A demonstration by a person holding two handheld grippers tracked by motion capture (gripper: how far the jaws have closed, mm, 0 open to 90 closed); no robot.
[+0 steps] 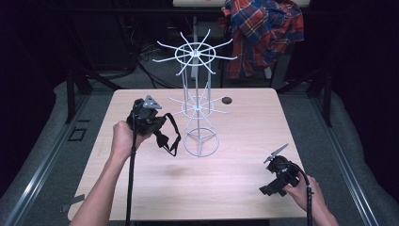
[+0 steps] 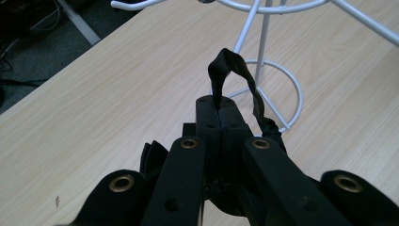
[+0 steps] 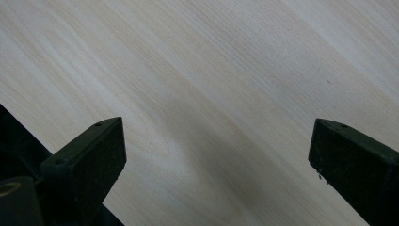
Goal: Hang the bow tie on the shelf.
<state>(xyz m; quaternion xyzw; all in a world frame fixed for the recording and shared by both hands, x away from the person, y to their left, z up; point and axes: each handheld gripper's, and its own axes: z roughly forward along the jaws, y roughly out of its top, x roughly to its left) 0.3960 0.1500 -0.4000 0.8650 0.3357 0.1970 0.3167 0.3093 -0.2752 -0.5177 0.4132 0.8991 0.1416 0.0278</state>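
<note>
A black strap (image 2: 225,63) loops up from my left gripper (image 2: 220,102), whose jaws are shut on it. In the high view the left gripper (image 1: 160,126) is held above the table's left half, and the strap (image 1: 171,149) hangs from it just left of a white wire rack (image 1: 200,106). The rack has a ring base (image 2: 292,89), a thin pole and two tiers of spoke hooks. My right gripper (image 1: 266,189) sits low near the table's front right corner. In the right gripper view it (image 3: 216,136) is open over bare wood, with nothing between the jaws.
The light wooden table (image 1: 235,188) has dark floor on every side. A small dark round spot (image 1: 227,100) lies near the far edge, right of the rack. A plaid shirt (image 1: 263,33) hangs behind the table.
</note>
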